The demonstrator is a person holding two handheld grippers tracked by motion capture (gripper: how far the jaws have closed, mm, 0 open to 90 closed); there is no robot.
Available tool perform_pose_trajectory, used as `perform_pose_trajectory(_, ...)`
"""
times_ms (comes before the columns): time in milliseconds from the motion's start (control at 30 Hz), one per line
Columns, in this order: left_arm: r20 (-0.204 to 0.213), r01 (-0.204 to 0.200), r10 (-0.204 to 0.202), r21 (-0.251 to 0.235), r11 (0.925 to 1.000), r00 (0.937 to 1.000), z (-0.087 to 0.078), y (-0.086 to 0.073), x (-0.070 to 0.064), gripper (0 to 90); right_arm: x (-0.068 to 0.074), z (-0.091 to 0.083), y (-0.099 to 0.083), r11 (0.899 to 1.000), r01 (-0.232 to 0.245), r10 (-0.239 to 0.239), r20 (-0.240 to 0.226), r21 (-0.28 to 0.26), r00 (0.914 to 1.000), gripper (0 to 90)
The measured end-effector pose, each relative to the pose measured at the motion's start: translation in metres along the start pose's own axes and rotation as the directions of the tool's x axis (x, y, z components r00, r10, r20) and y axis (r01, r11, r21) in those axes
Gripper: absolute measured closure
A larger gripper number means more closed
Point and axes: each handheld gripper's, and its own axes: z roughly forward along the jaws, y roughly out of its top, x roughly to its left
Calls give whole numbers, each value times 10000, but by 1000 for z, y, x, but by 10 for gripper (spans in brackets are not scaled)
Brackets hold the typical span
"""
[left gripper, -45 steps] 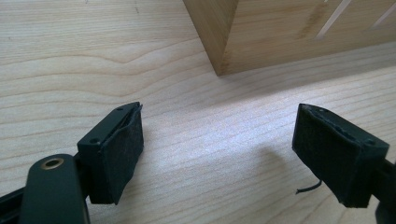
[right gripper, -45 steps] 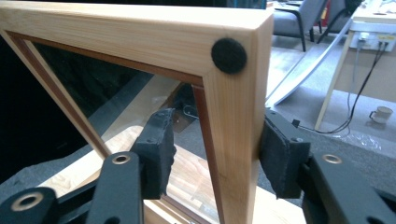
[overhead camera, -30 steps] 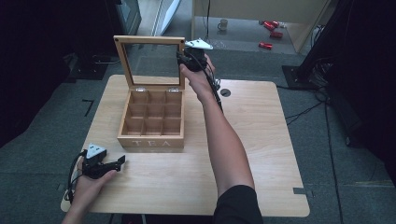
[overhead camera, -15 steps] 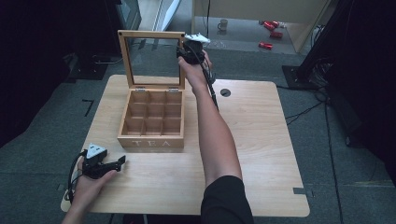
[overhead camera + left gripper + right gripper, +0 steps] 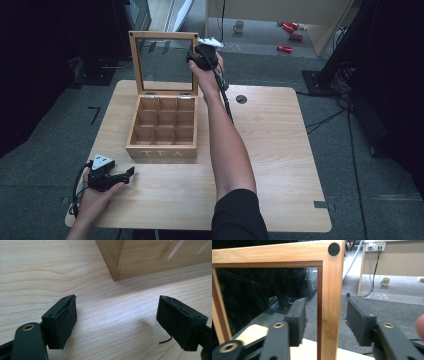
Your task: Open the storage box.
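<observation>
The wooden tea box (image 5: 162, 130) stands on the table (image 5: 280, 150), a little toward the far left part of it, with its lid (image 5: 163, 62) raised upright at the back edge of the box. The lid is a wooden frame with a glass pane, and the nine compartments under it look empty. The right gripper (image 5: 202, 56) is at the right side of this lid, near the top corner. In the right gripper view its jaws are spread, one on each side of the right bar of the lid frame (image 5: 330, 302), and there is a small gap between each pad and the wood, so it does not pinch the frame. The left gripper (image 5: 112, 176) rests on the table just in front of the front left corner of the box (image 5: 117, 260); its jaws are also spread wide and nothing is between them.
</observation>
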Motion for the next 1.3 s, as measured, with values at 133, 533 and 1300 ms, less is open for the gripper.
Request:
perform_pose_trajectory(133,19,-33,33,20,10000,10000,0,0,0,173,2,-10,-4,10000,83,-83,-113,-26,9999,376)
perform_pose_trajectory(533,-3,-117,117,50,9999,9999,0,1,0,174,9,-70,-26,9939,1101,-1096,-484,79,9928,148)
perform_pose_trajectory(1300,-84,-144,144,46,9999,9999,1,1,-1,176,-45,-206,-94,9906,1367,-1360,-602,83,9889,89)
